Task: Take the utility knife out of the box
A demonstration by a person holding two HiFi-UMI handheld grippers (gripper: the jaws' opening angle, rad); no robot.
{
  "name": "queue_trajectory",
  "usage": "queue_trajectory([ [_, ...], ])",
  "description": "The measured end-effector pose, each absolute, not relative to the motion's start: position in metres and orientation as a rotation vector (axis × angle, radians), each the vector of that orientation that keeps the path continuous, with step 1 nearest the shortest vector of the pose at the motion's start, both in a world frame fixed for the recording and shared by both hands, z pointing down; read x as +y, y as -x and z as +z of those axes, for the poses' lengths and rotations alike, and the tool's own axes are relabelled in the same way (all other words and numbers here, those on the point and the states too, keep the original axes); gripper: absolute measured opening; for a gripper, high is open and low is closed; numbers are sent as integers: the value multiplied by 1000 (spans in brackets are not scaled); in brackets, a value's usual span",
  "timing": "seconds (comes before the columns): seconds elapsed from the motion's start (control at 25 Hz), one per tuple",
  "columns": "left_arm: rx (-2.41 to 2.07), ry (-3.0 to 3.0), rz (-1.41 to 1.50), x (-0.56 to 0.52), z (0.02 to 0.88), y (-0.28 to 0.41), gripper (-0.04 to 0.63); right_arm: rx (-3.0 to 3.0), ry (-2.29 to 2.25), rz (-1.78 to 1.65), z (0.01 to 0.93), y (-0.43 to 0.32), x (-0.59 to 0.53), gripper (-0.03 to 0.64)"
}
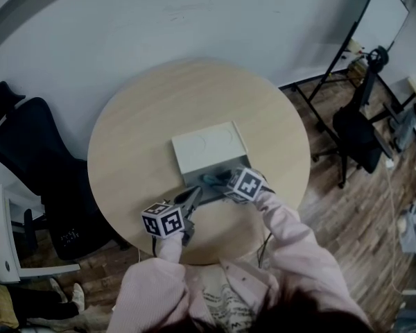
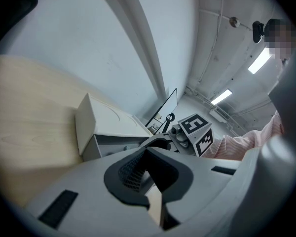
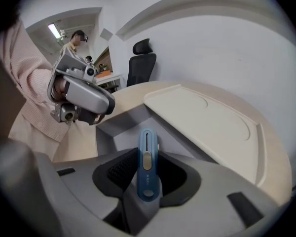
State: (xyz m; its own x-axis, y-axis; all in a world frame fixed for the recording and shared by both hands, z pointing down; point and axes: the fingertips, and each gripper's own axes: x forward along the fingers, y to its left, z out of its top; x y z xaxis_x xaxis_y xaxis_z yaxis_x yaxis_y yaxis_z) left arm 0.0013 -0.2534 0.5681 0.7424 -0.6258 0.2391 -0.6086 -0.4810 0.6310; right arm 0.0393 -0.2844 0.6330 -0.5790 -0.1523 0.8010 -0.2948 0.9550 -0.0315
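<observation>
A blue utility knife (image 3: 147,167) stands upright between my right gripper's (image 3: 147,176) pads, which are shut on its handle. It is held just over the grey drawer (image 3: 123,128) pulled out of the white box (image 3: 207,117). From the head view, the knife (image 1: 212,179) shows as a teal streak at the open drawer, in front of the box (image 1: 208,144), with the right gripper (image 1: 225,183) over it. My left gripper (image 1: 194,197) reaches the drawer's front wall from the near left. Its jaws meet at the tip (image 2: 148,154), apparently pinching that wall.
The box sits mid-way on a round wooden table (image 1: 139,137). A black office chair (image 1: 35,165) stands left of the table, another chair (image 1: 357,134) and a whiteboard stand to the right. A person's pink sleeves (image 1: 291,234) come in from the near edge.
</observation>
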Motion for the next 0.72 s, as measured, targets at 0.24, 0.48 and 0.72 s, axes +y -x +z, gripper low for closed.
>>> queue_trajectory([
  [0.24, -917, -2220, -37, -253, 568, -6, 0, -2346, -420, 324, 615, -49, -289, 143],
  [0.48, -912, -2229, -54, -253, 563, -7, 0, -2528, -522, 470, 587, -48, -285, 143],
  [0.72, -925, -2257, -75, -258, 553, -7, 0, -2646, -588, 541, 567, -46, -285, 143],
])
